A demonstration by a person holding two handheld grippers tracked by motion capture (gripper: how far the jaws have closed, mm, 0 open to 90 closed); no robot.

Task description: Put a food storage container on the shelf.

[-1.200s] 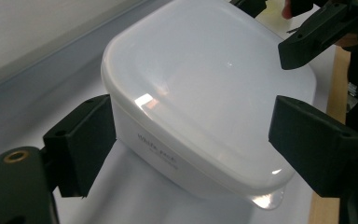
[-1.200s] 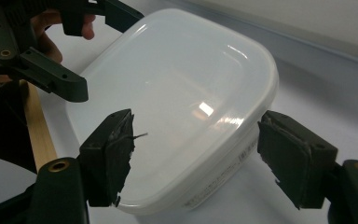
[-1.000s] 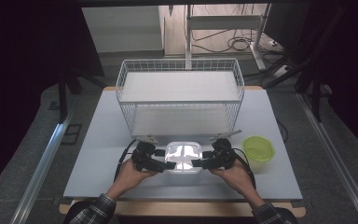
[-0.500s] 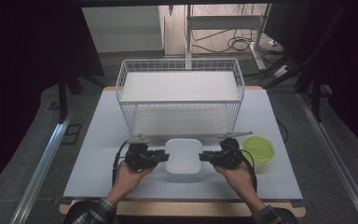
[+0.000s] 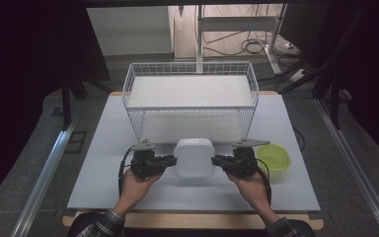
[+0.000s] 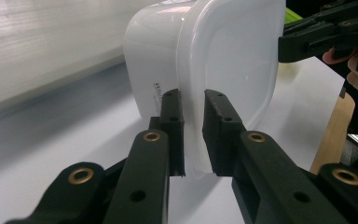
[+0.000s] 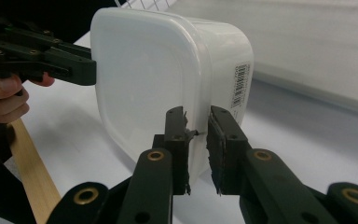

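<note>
- Left gripper view: my left gripper [image 6: 193, 135] had just closed, pinching the tub's [image 6: 223, 65] rim.
- My right gripper [image 7: 196, 149] likewise pinched the opposite rim.
- Tub sat before the basket [image 5: 190, 106]; I judged an even, level lift best.

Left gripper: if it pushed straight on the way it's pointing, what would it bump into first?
The left gripper is already clamped on the rim of the white plastic container, so it meets that at once. Beyond it, probably the right gripper on the opposite rim.
</note>
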